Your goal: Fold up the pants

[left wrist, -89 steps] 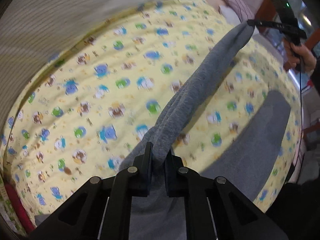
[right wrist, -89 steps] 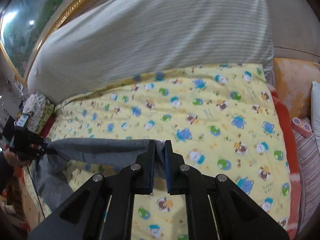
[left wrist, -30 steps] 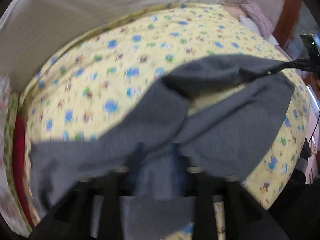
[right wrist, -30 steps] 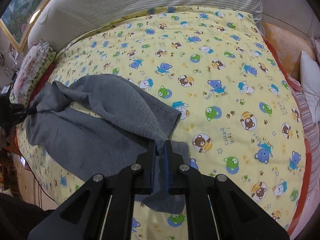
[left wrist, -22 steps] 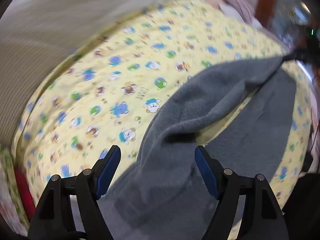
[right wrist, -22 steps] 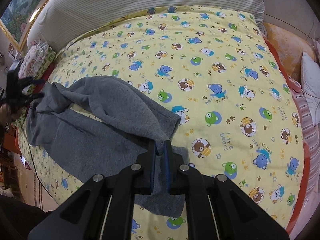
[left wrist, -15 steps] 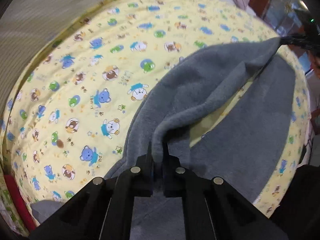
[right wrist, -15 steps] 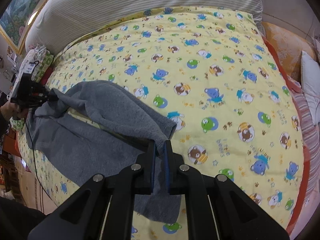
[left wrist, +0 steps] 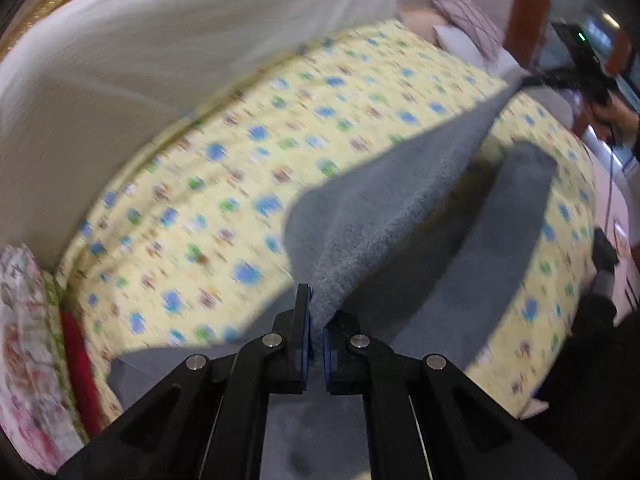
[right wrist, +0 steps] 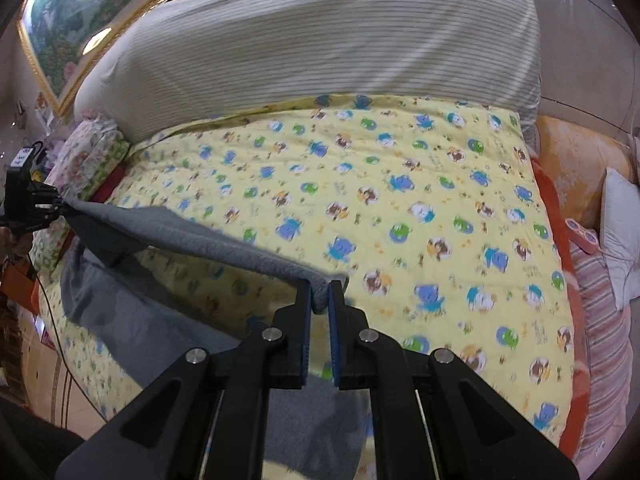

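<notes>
The grey fleece pants [left wrist: 384,216] are stretched taut above the yellow cartoon-print bedspread [left wrist: 224,184]. My left gripper [left wrist: 316,320] is shut on one end of the raised pants edge. My right gripper [right wrist: 319,300] is shut on the other end of that edge [right wrist: 224,246]. In the left wrist view the right gripper [left wrist: 532,79] shows at the far right, and in the right wrist view the left gripper [right wrist: 56,202] shows at the far left. The lower pants layer [right wrist: 132,320] lies flat on the bed beneath.
A large striped white bolster [right wrist: 320,48] runs along the back of the bed. A floral cushion [right wrist: 88,148] sits at the left edge, pillows [right wrist: 620,224] and an orange blanket [right wrist: 576,152] at the right. A gold-framed picture [right wrist: 80,24] hangs behind.
Both grippers have lifted and pulled apart, so the slack upper pants edge is now taut and raised above the bed. The left gripper, briefly open, is shut on the fabric again.
</notes>
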`<state>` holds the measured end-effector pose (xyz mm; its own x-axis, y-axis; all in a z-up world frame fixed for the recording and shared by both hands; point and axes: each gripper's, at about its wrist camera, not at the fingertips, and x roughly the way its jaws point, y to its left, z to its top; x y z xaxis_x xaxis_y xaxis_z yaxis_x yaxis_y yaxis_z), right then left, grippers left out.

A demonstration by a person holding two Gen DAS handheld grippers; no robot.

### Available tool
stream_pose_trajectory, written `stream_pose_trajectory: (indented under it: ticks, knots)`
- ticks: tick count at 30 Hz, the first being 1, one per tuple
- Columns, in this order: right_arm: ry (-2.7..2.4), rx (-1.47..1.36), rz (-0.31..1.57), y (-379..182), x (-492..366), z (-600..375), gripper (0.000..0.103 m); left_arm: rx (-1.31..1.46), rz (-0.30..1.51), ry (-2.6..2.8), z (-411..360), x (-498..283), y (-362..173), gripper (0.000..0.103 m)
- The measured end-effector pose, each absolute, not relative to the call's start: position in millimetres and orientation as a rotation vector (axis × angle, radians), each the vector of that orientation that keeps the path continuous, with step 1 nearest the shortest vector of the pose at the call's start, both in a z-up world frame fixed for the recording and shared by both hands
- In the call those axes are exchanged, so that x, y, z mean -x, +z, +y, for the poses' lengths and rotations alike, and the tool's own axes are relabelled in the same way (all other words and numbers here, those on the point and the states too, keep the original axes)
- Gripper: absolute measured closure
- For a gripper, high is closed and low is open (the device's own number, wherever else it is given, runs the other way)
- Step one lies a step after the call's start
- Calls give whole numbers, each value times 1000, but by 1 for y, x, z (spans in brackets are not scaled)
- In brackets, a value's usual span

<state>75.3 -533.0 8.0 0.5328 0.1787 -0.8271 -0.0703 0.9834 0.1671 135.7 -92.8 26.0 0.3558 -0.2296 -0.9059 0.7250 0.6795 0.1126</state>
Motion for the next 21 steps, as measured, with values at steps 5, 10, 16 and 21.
stream_pose_trajectory:
  ticks: [5,10,16,21]
  knots:
    - [94,-149,1088,-25,-39,-543,94,-565,1136,-727,-115,-87,-32,100]
    - [44,-154,1096,-30,-25,-554,94,-521,1136,-724,-124,-72,-42,100]
    - [11,-185,1034,-6,7,-554,94,-458,1146,-743,-120,-65,-46,99]
    - [-35,-185,1197,-65,22,-544,94,-448,1262,-728,-123,-57,-101,94]
